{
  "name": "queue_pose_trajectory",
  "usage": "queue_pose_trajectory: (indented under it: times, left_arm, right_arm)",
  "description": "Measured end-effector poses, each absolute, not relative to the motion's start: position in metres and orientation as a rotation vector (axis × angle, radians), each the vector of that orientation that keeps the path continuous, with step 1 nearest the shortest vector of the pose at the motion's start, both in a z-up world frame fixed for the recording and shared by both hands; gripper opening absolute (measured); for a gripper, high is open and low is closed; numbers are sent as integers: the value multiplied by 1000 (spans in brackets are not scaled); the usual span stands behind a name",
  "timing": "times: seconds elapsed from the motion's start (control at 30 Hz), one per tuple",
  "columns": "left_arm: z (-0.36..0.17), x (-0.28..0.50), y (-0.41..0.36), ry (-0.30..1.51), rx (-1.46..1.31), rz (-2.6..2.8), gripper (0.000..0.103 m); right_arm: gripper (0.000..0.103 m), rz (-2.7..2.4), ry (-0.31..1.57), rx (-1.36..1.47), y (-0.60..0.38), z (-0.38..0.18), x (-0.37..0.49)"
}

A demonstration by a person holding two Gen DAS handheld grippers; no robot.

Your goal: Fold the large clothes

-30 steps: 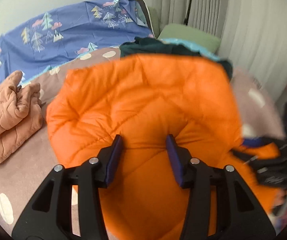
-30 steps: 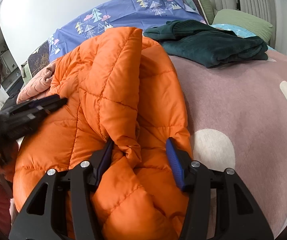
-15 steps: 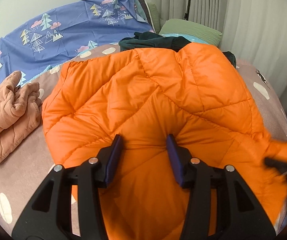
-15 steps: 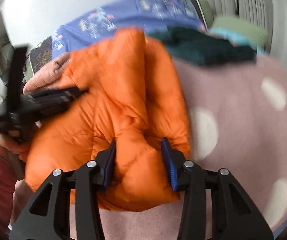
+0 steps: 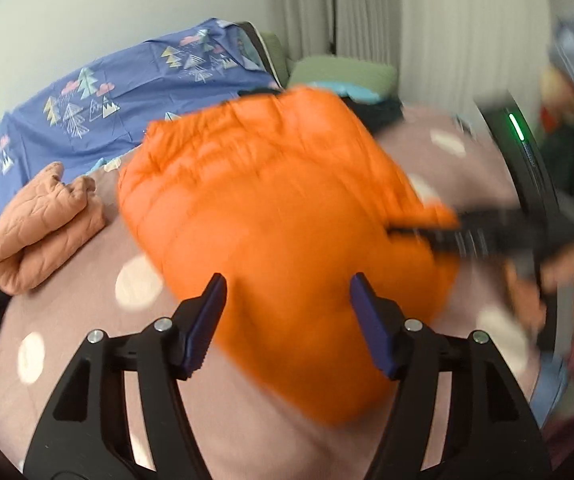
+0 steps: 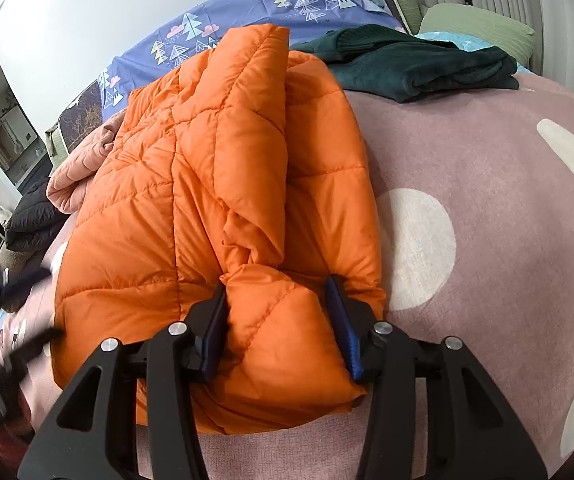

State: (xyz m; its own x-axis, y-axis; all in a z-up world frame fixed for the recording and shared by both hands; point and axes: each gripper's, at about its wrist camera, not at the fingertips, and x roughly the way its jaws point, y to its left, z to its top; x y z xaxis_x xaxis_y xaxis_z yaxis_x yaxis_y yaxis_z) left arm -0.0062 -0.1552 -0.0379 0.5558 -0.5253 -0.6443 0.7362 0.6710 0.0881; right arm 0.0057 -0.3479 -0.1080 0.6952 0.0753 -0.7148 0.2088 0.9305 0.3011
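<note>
**Orange jacket lying folded on the bed, one gripper on it, one off**

The right gripper (image 6: 277, 320) is holding its jaws around a bunched corner of the puffy orange quilted jacket (image 6: 215, 184); both blue pads are pressing into the padding, so the jaws are partly closed on fabric. The left gripper (image 5: 287, 320) is hovering with its jaws spread wide, and the jacket (image 5: 279, 216) is showing between them without either pad clearly touching it.

The jacket is lying in a folded bundle on the mauve bed cover with pale dots (image 6: 487, 216). The left wrist view is smeared by motion, so the jacket's near edge and the right gripper at its far side are hard to make out. In the right wrist view the left gripper is only a dark blur at the lower left edge.

One orange jacket is showing, plus one folded dark green garment (image 6: 415, 64) behind it, one salmon quilted garment (image 5: 43, 236) beside it, and one blue tree-print sheet (image 6: 287, 4) against the wall.
</note>
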Motion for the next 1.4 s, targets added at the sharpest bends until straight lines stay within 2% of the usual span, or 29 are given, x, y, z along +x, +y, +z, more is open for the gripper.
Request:
queue_pose_trajectory:
  times: [0.1, 0.4, 0.47, 0.6, 0.87, 1.13, 1.3, 1.4]
  left_arm:
    - [-52, -30, -159, 597, 448, -764, 70]
    - [-84, -20, -153, 669, 484, -698, 70]
    - [-82, -20, -146, 700, 434, -713, 67]
    - [-59, -25, -138, 700, 378, -754, 50]
    - [-25, -10, -147, 633, 333, -725, 47]
    - [-26, 21, -156, 690, 262, -713, 46]
    - [-13, 63, -175, 688, 169, -716, 46]
    - [-28, 96, -191, 755, 175, -660, 46]
  right_arm:
    - [47, -77, 799, 380, -350, -109, 3]
    - [49, -63, 804, 364, -351, -112, 4]
    - [49, -65, 802, 361, -351, -112, 3]
    - [49, -65, 799, 363, -349, -112, 2]
    - [49, -63, 791, 360, -347, -113, -2]
    - [51, -61, 789, 356, -347, -113, -4]
    - [52, -56, 785, 354, -346, -114, -4]
    - [52, -54, 787, 352, -345, -114, -4]
